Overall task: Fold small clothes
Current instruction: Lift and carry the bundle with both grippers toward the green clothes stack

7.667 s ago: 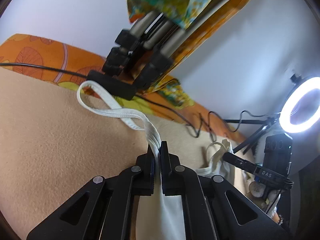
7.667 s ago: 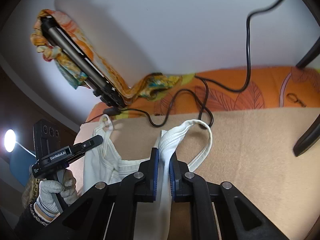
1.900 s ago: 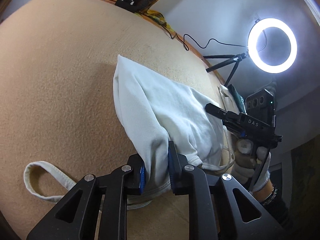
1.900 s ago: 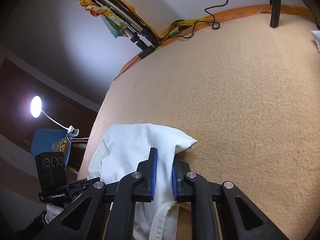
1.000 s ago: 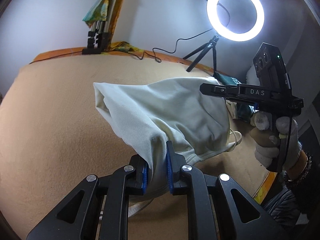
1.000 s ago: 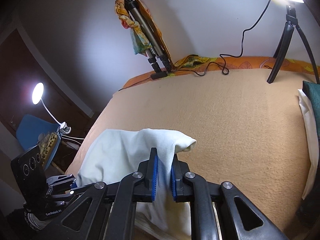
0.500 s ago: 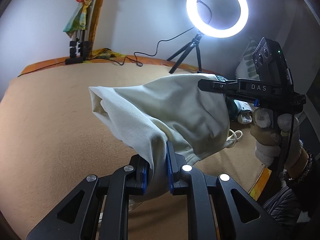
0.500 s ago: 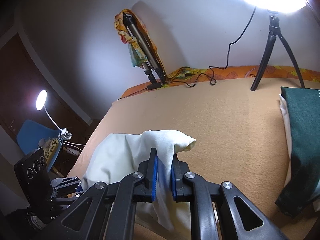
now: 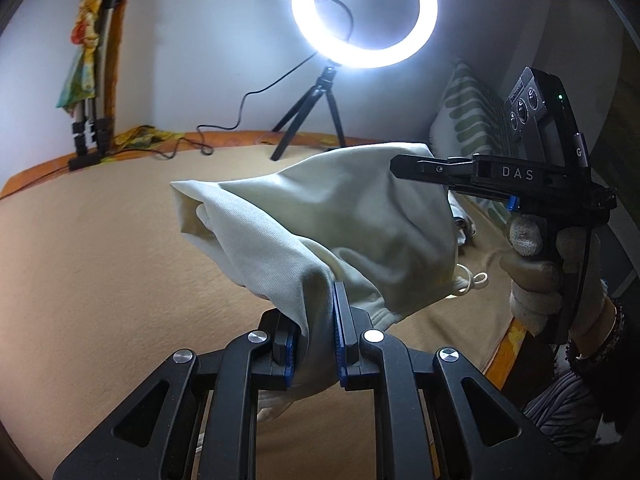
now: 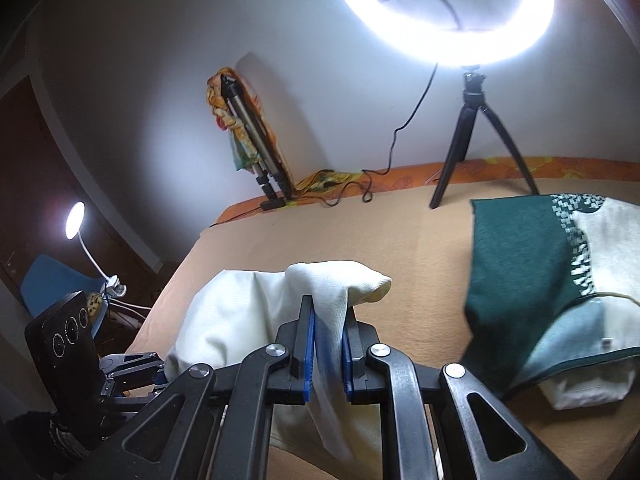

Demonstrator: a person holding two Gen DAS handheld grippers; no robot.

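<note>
Nearest in the left wrist view, the left gripper is clamped on a bunched fold of the white garment, the cloth squeezed between its blue pads and spilling out below them; from there the garment rises forward and to the right, held off the tan blanket, its far edge reaching the tip of the right gripper, whose handle sits in a gloved hand; in the right wrist view that right gripper is likewise closed on a fold of the garment, which drapes over its pads and hangs down to the left; to its right a folded green and cream garment lies on the blanket; farther back stands a lit ring light on a small tripod.
</note>
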